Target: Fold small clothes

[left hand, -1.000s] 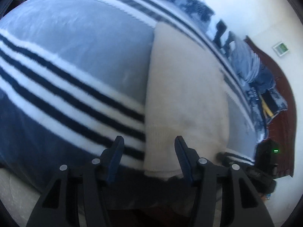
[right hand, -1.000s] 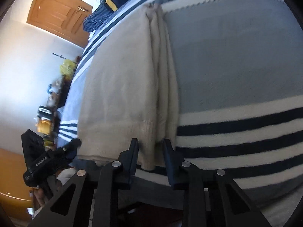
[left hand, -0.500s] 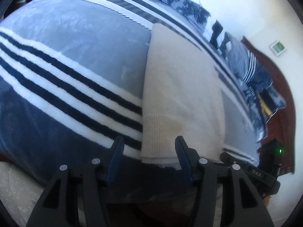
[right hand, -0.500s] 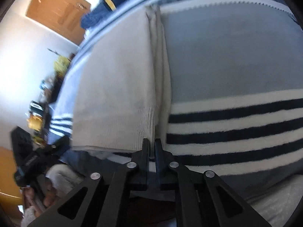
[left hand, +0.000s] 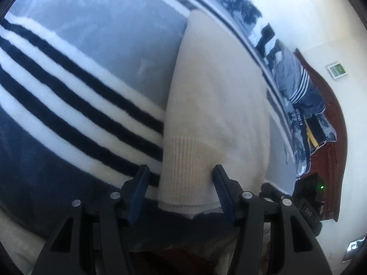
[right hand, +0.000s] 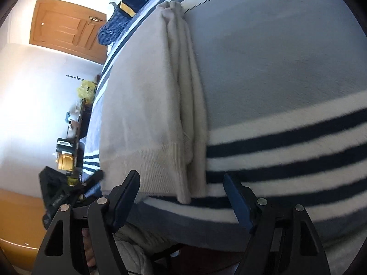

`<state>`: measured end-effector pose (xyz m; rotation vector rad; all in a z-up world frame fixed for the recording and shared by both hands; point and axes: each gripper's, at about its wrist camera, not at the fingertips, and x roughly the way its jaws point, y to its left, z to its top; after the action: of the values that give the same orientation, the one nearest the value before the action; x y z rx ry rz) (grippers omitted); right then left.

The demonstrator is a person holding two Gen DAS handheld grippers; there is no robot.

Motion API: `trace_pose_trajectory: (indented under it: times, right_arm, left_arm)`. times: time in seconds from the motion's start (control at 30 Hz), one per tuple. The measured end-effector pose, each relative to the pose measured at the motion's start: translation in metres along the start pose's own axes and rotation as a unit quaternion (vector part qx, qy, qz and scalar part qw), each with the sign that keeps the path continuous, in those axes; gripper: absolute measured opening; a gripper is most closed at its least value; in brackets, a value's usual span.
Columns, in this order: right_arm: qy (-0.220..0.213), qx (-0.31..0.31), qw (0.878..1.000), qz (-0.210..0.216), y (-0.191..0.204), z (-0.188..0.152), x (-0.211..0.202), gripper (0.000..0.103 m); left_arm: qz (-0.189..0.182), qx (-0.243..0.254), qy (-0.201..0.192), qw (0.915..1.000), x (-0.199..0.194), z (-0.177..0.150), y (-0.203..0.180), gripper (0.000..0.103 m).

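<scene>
A cream knit sweater [left hand: 218, 105] lies folded lengthwise on a blue, white and navy striped blanket [left hand: 68, 87]. Its ribbed hem faces me. My left gripper [left hand: 181, 192] is open, its jaws either side of the hem's left corner. In the right wrist view the sweater [right hand: 142, 105] shows its folded sleeve layers along the right edge. My right gripper [right hand: 183, 197] is wide open in front of the hem's right corner, holding nothing.
Other clothes [left hand: 296, 80] are piled at the far end of the bed near a wooden headboard [left hand: 332, 123]. A wooden door [right hand: 66, 27] and a cluttered shelf [right hand: 68, 137] stand at the left. The other gripper [right hand: 68, 188] shows at the bed edge.
My right gripper was shut on the hem's right corner half a second ago and has now opened wide, letting it go. My left gripper stayed open and moved closer to the hem.
</scene>
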<state>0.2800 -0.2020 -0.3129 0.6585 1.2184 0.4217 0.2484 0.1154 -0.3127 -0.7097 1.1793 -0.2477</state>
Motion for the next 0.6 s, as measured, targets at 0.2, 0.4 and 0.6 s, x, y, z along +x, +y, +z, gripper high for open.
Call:
trace_pose_trajectory:
  times: [0.2, 0.4, 0.6]
  right_arm:
    - [-0.004, -0.043, 0.998, -0.045, 0.01, -0.004, 0.006, 0.044]
    - [0.007, -0.04, 0.998, -0.039, 0.006, -0.008, 0.005, 0.009]
    - [0.0, -0.037, 0.999, -0.023, 0.008, -0.012, -0.008, 0.007]
  left_arm:
    - [-0.017, -0.008, 0.008, 0.9998, 0.005, 0.002, -0.001, 0.049]
    - [-0.017, -0.014, 0.006, 0.9997, 0.002, -0.001, 0.001, 0.034]
    - [0.005, 0.023, -0.001, 0.9997, -0.013, -0.003, -0.013, 0.022]
